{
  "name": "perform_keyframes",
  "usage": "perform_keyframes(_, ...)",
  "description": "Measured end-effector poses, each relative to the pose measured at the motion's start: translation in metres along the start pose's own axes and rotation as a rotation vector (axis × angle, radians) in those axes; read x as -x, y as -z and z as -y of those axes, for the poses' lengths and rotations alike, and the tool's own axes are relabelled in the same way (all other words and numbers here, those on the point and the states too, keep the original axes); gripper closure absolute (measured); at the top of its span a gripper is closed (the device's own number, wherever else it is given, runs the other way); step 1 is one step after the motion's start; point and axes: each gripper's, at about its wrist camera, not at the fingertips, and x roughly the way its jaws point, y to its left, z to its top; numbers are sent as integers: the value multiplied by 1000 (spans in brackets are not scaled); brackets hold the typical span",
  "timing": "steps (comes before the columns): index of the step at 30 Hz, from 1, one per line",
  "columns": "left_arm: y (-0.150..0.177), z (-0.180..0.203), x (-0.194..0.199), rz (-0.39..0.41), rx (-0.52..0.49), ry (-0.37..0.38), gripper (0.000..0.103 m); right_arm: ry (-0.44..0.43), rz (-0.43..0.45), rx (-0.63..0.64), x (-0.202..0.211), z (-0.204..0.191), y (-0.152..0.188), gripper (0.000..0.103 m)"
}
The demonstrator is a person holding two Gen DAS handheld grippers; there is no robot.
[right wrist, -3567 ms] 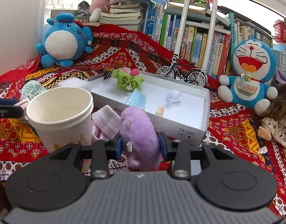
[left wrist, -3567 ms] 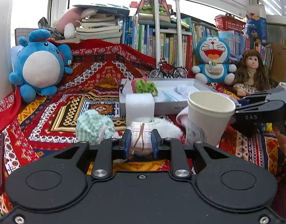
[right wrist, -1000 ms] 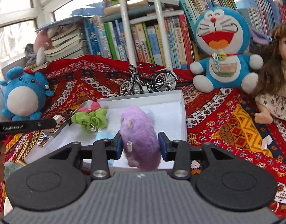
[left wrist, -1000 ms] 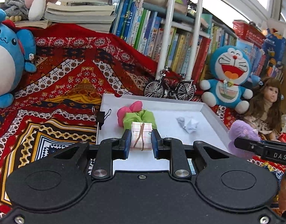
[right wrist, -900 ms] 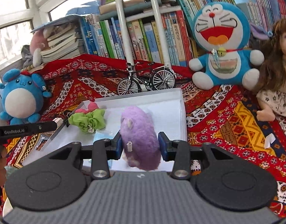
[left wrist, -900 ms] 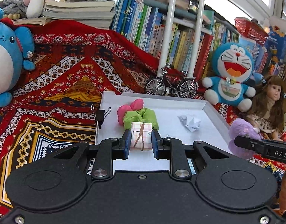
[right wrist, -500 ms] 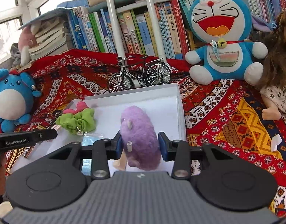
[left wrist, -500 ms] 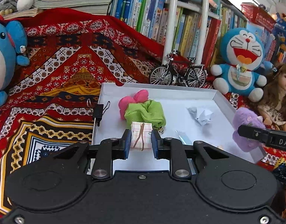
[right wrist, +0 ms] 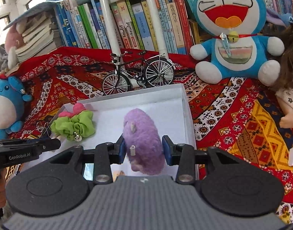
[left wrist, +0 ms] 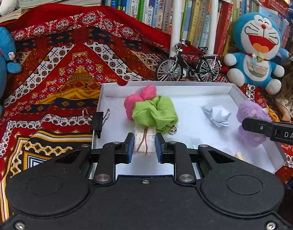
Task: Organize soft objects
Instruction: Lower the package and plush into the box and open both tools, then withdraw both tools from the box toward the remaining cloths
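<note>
My left gripper (left wrist: pixel 143 146) is shut on a small pale checked cloth packet (left wrist: pixel 144 140) tied with a thin string. It hovers over the near left part of the white tray (left wrist: pixel 236 91), just in front of a green scrunchie (left wrist: pixel 154 113) and a pink one (left wrist: pixel 140 98). A crumpled white paper (left wrist: pixel 217 115) lies further right in the tray. My right gripper (right wrist: pixel 144 149) is shut on a fuzzy purple plush (right wrist: pixel 143 140) above the tray's right half (right wrist: pixel 188 118). In the left wrist view the purple plush (left wrist: pixel 250 115) shows by the tray's right wall.
A toy bicycle (left wrist: pixel 186 67) stands just behind the tray, with white posts and a row of books beyond. A blue cat plush (right wrist: pixel 232 30) and a doll (right wrist: pixel 288 88) sit to the right, a blue round plush (right wrist: pixel 4 103) to the left. A black binder clip (left wrist: pixel 97 121) grips the tray's left wall.
Both grippers have moved forward and slightly down over the tray, each keeping its hold. The tray and its scrunchies now look larger and closer.
</note>
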Motion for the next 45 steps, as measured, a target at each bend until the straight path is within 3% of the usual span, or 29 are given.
perform_keyframes(7,2,-6,-5,-36,36,5,81,8,-25,20,-9,-8,1,56)
perform_keyframes(12,3,-9,1,-17,50,12,58,-11,-26,14,-7,-9,2,47)
perform_keyframes(26,11,-6,35,47,27,-9,46,-53,-16,50,19,-17,3,30)
perform_keyframes(30,19,-5,55,84,9,-20,38,-69,1,72,36,-15,5,26)
perform_keyframes(45,70,-8,133,256,75,7,26,-91,128,129,110,-1,39,20)
